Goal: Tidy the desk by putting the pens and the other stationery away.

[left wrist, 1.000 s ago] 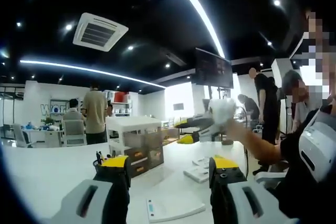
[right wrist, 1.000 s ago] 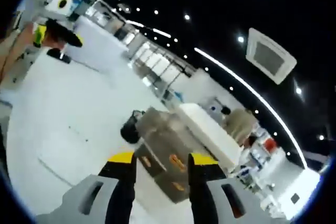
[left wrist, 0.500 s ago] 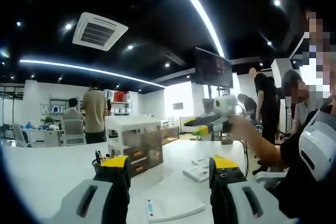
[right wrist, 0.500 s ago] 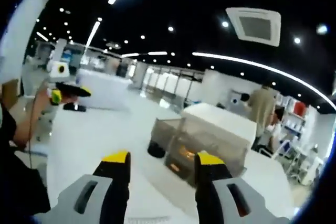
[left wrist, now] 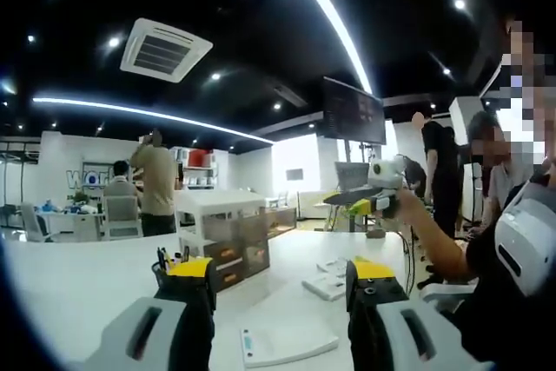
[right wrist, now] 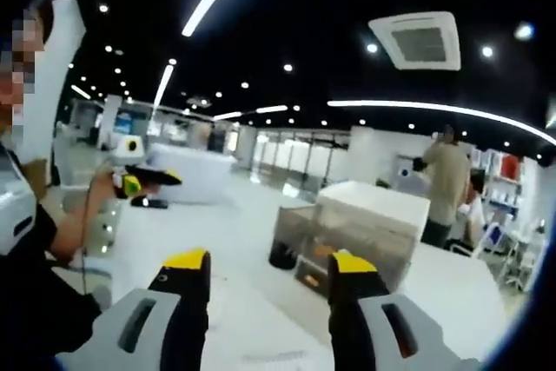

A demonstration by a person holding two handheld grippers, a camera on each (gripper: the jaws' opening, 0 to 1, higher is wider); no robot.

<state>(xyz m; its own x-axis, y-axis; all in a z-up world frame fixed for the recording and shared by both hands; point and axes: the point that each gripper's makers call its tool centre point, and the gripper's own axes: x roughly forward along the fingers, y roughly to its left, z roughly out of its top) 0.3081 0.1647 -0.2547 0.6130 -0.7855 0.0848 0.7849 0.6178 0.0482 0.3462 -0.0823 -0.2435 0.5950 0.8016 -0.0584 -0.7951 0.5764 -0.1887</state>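
Nothing of the tidying appeared to have begun. In the left gripper view the left gripper (left wrist: 280, 277) rose from the bottom edge with its yellow-tipped jaws spread well apart and nothing between them, held level above the white desk (left wrist: 78, 284). Just behind the left jaw, lower left of centre, stood a black pen holder (left wrist: 167, 268) with a few pens sticking up from it, and right beside it a translucent drawer organiser (left wrist: 233, 245) with a white top. Lower down, between the jaws, lay a flat white pad or small scale (left wrist: 287, 342); which it was could not be told. To the right of centre some small white stationery pieces (left wrist: 328, 282) lay loose on the desk, too small to identify. The right gripper (left wrist: 352, 207) showed at centre right in the person's raised hand, well above the desk, seen edge-on there. In the right gripper view the right gripper (right wrist: 271, 271) likewise stood wide open and empty, with the drawer organiser (right wrist: 356, 236) at centre right and the dark pen holder (right wrist: 282, 254) touching its left side. Judged from this, both claws hung clear of the desk and the loose items remained to be gathered, so the whole job seemingly lay ahead.
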